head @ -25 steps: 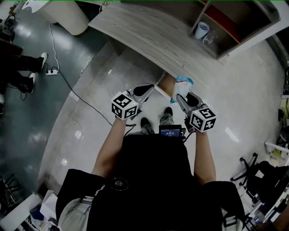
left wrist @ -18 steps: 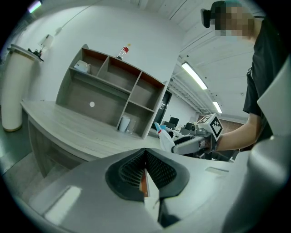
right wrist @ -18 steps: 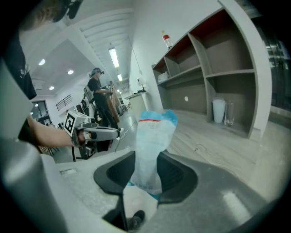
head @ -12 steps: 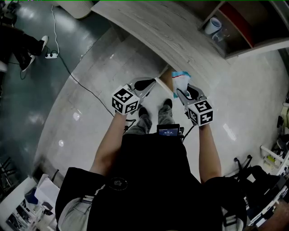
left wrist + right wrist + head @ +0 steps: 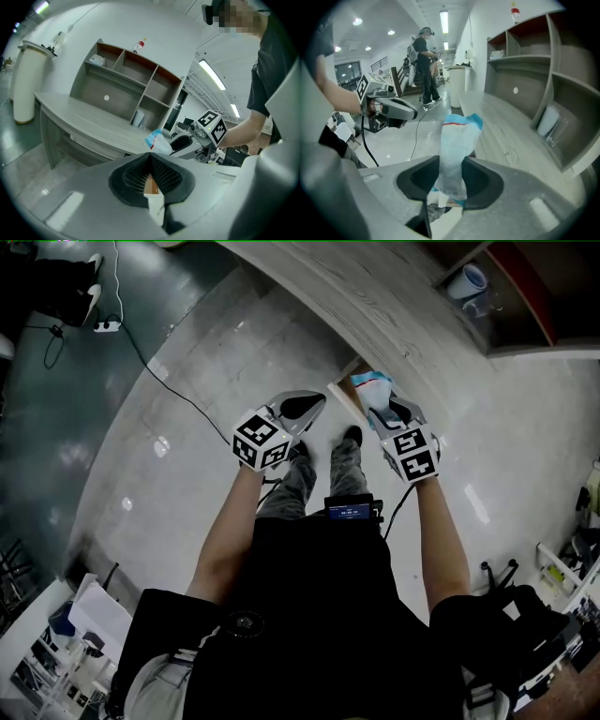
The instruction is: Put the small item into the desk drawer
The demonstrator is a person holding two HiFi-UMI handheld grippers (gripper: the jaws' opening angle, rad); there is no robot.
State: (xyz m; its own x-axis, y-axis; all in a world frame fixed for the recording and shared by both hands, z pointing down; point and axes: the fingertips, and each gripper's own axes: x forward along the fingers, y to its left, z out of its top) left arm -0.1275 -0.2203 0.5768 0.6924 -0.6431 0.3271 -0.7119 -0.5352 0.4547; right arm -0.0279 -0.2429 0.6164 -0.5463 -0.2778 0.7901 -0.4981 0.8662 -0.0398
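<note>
Grip is kept by the right gripper (image 5: 382,412) on a small pale-blue packet (image 5: 457,150) with a red stripe near its top: the jaws are clenched on its lower half, and its upper half is seen standing up out of them. In the head view the packet is held just off the near edge of the grey wooden tabletop (image 5: 375,296), over a brown-lined opening under that edge which looks like the open drawer (image 5: 348,388); whether the packet touches it cannot be told. The jaws of the left gripper (image 5: 150,161) are pressed together with nothing between them, and this gripper is held beside the right one, apart from it and pointed toward the same edge of the tabletop. An open shelf unit (image 5: 511,306) is carried at the back of the tabletop, and a white cup (image 5: 469,279) is stood in one of its lower compartments. A red-capped bottle (image 5: 139,46) is set on top of the unit. The person's shoes (image 5: 352,437) are seen on the pale tiled floor (image 5: 187,427) between the two grippers. A power strip (image 5: 105,326) with its cable is laid on the darker floor well to the left.
</note>
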